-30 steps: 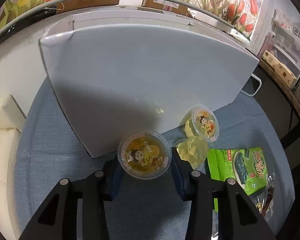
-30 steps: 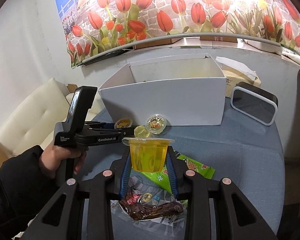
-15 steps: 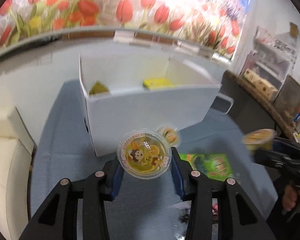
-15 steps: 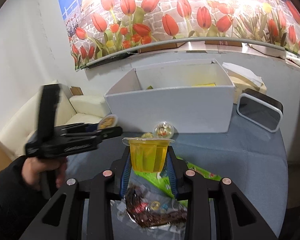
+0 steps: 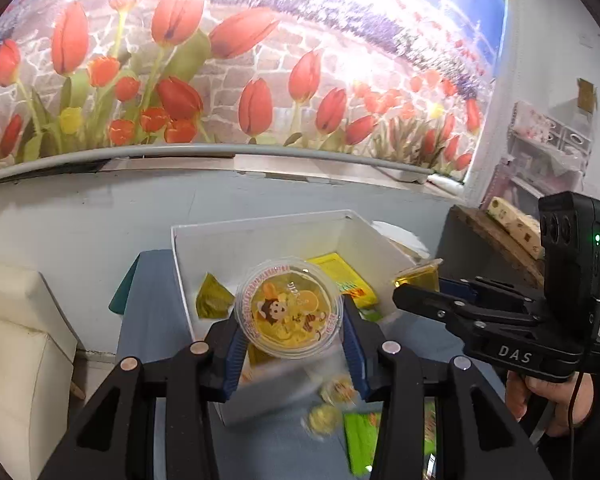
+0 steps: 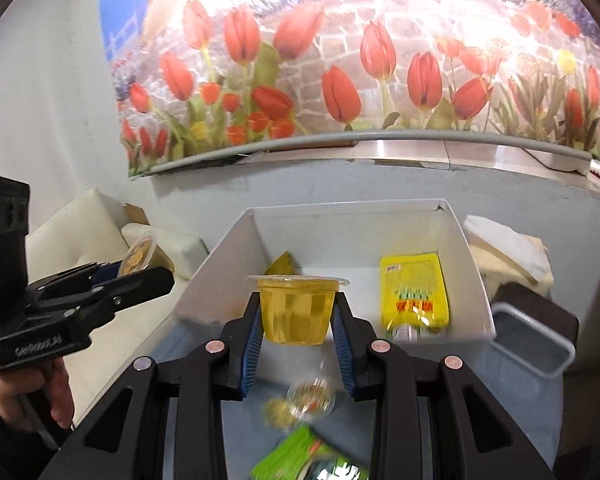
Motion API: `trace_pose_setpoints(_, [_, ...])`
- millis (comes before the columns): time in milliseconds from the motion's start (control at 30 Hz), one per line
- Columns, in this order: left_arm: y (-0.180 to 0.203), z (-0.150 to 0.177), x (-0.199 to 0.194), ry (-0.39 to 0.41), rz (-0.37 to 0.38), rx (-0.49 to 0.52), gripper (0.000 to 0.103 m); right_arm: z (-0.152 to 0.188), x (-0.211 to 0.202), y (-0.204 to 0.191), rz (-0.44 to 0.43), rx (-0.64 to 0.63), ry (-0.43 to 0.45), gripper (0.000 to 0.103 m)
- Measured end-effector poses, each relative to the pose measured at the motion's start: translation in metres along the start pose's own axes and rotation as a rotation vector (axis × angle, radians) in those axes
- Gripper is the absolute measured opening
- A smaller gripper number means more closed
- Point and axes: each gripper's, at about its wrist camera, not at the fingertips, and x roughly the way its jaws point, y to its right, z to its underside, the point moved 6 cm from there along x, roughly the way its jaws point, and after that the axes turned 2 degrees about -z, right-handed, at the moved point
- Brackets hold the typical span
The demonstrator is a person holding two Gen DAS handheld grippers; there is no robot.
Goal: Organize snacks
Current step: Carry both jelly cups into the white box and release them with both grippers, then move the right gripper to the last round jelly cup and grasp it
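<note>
Below, blurred jelly cups, hardly legible.

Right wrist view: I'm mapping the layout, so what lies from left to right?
Left gripper holding a jelly cup → right gripper's jelly cup → yellow snack packet → grey tray.

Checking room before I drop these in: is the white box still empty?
No: the right wrist view shows a yellow packet and a small gold pouch already lying inside the white box.

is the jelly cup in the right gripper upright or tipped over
Upright. In the right wrist view the jelly cup sits between the right gripper fingers with its sealed rim on top, level, wider than its base.
</note>
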Motion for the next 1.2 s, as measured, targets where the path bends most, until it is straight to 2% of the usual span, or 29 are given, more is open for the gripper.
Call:
trace_pose_setpoints(133, [-0.013,-0.013,0.043,-0.059,-0.029,0.005,0.047,-0.011,0.039,0.013,0.041,-0.018,-0.06,0.036])
trace_pose_setpoints(267, [-0.014,-0.016,0.069,-0.095,-0.066,0.058,0.048,-0.019,0.068,0.032,0.066,0.008,-0.105,0.036])
trace_pose_setpoints(300, [-0.015,-0.015,0.074,-0.108,-0.076,0.063,0.051,-0.019,0.071,0.035,0.074,0.009,-0.112,0.037])
trace_pose_setpoints(333, [-0.019,-0.013,0.081,-0.127,-0.099,0.06,0.069,-0.02,0.073,0.038,0.07,0.016,-0.118,0.045])
trace_pose_setpoints(367, [-0.021,-0.012,0.083,-0.132,-0.117,0.058,0.089,-0.02,0.075,0.04,0.061,0.026,-0.121,0.076])
trace_pose_setpoints(400, [-0.022,-0.012,0.083,-0.116,-0.125,0.058,0.097,-0.022,0.074,0.041,0.066,0.029,-0.109,0.091])
trace_pose_setpoints(433, [-0.022,-0.012,0.082,-0.091,-0.129,0.066,0.103,-0.023,0.072,0.042,0.063,0.025,-0.095,0.099])
trace_pose_setpoints(567, [-0.021,-0.003,0.086,-0.109,-0.141,0.077,0.103,-0.024,0.064,0.045,0.078,0.027,-0.072,0.099])
trace_pose_setpoints(633, [-0.021,0.0,0.086,-0.116,-0.133,0.071,0.103,-0.024,0.058,0.048,0.071,0.054,-0.057,0.103])
trace_pose_setpoints(767, [-0.017,0.003,0.076,-0.106,-0.12,0.05,0.103,-0.021,0.043,0.049,0.066,0.082,-0.046,0.103])
trace_pose_setpoints(933, [-0.005,0.007,0.051,-0.082,-0.108,0.049,0.103,-0.014,0.006,0.035,-0.002,0.087,-0.007,0.103])
trace_pose_setpoints(1067, [0.007,0.023,0.013,-0.054,-0.087,0.016,0.103,0.008,-0.037,0.015,-0.049,0.053,0.034,0.103])
trace_pose_setpoints(1133, [0.012,0.035,-0.003,-0.062,-0.1,0.002,0.103,0.024,-0.055,0.009,-0.055,0.044,0.022,0.103])
trace_pose_setpoints(1200, [0.017,0.047,-0.018,-0.052,-0.078,-0.009,0.103,0.045,-0.07,0.002,-0.04,0.025,0.008,0.103])
